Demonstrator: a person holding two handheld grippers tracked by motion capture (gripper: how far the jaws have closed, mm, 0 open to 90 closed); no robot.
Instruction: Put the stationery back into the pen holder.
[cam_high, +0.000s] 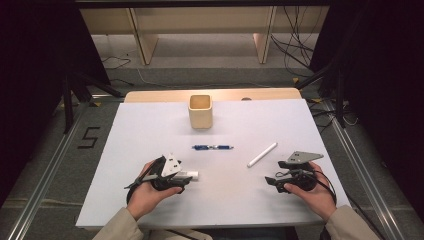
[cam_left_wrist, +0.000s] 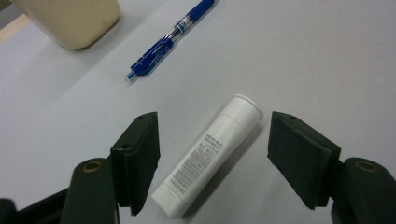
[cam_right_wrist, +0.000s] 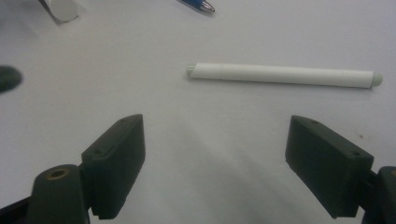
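Note:
A small white tube (cam_left_wrist: 210, 156) with printed text lies flat on the white table sheet (cam_high: 150, 125), near the front left (cam_high: 192, 175). My left gripper (cam_left_wrist: 215, 123) straddles it. The left pad sits close beside the tube's lower end and the right pad stands clear of it, so the jaws are open around it. In the high view the left gripper (cam_high: 187, 179) points right. My right gripper (cam_right_wrist: 217, 126) rests at the front right (cam_high: 275, 172), open and holding nothing. A white pen (cam_right_wrist: 280, 74) lies just beyond its jaws.
A blue pen (cam_high: 212, 147) lies at the middle of the sheet, and its tip reaches into the right gripper view (cam_right_wrist: 198, 4). A cream square cup (cam_high: 200, 112) stands upright behind it. The white pen (cam_high: 262, 155) lies slanted to the right of the blue one.

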